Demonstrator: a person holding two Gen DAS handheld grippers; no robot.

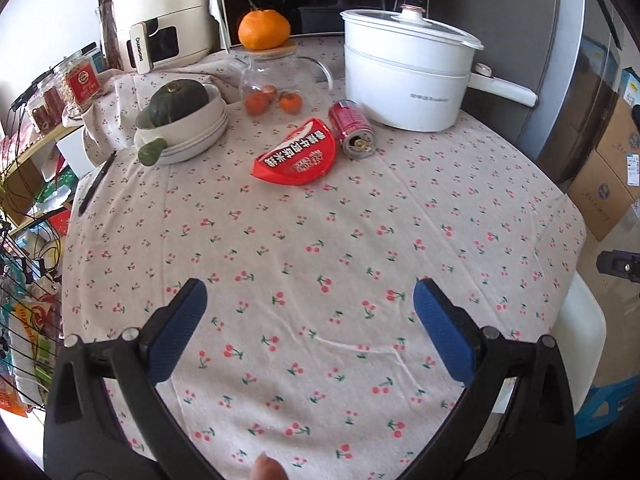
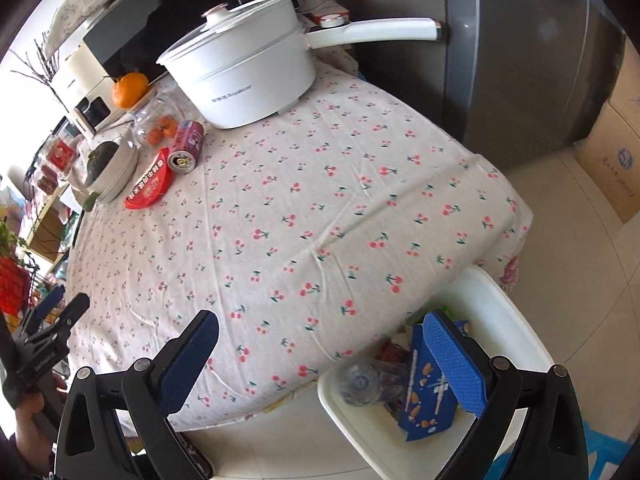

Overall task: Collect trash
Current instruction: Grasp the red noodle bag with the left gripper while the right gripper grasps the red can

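Note:
A red folded wrapper (image 1: 295, 157) and a red drink can (image 1: 353, 129) on its side lie on the cherry-print tablecloth (image 1: 320, 260), far from my left gripper (image 1: 310, 300), which is open and empty over the near part of the table. They also show in the right wrist view, the wrapper (image 2: 150, 185) and the can (image 2: 187, 145). My right gripper (image 2: 320, 332) is open and empty above the table's edge and a white bin (image 2: 516, 320). The bin holds a blue snack box (image 2: 428, 396) and a crushed clear bottle (image 2: 362, 382).
A white electric pot (image 1: 404, 76) stands at the back right. A glass jug (image 1: 276, 80) with an orange (image 1: 264, 29) on its lid, stacked bowls (image 1: 192, 132) with a green squash and a pen (image 1: 98, 182) sit at the back left. Cardboard boxes (image 1: 612, 168) stand on the floor at right.

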